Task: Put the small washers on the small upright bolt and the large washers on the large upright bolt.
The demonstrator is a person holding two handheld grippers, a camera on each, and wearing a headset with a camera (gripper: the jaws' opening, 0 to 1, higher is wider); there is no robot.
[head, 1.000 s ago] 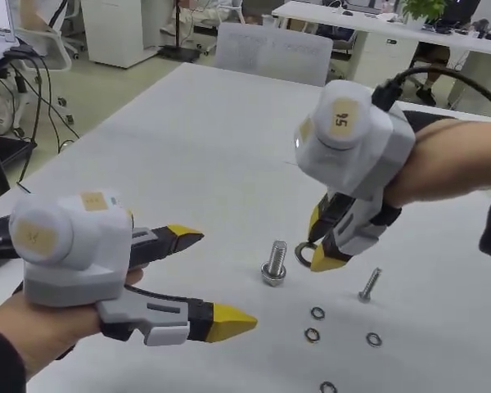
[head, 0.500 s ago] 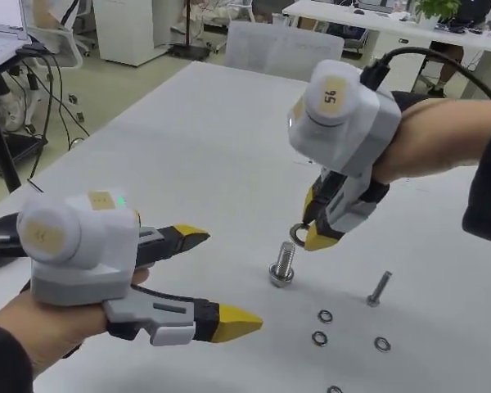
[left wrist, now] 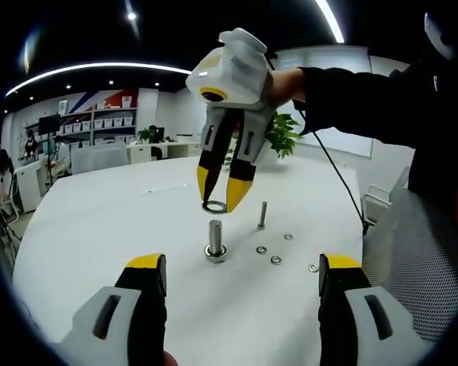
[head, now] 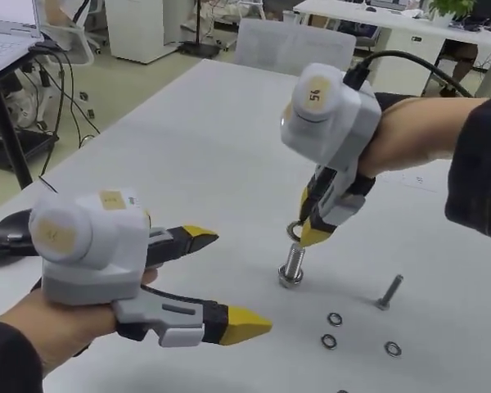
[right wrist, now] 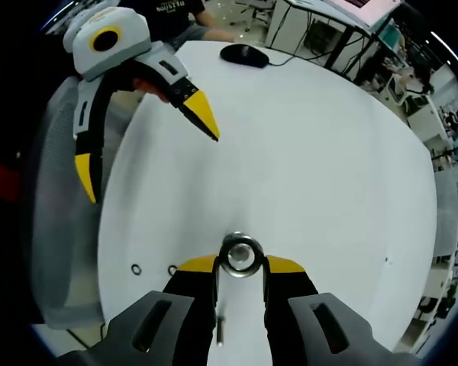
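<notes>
Two bolts stand on the table (head: 196, 164): the large bolt (head: 292, 268), with the small bolt (head: 389, 291) at its 3 o'clock. Four small washers (left wrist: 275, 260) lie loose nearby. The right claw (head: 307, 233), whose sticker (head: 315, 94) reads 56, pinches one large washer (right wrist: 240, 254) just above the large bolt. The left claw (head: 243, 282) gapes wide, empty.

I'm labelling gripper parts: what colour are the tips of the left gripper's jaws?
Yellow tips on the left gripper, clearest in the head view.
</notes>
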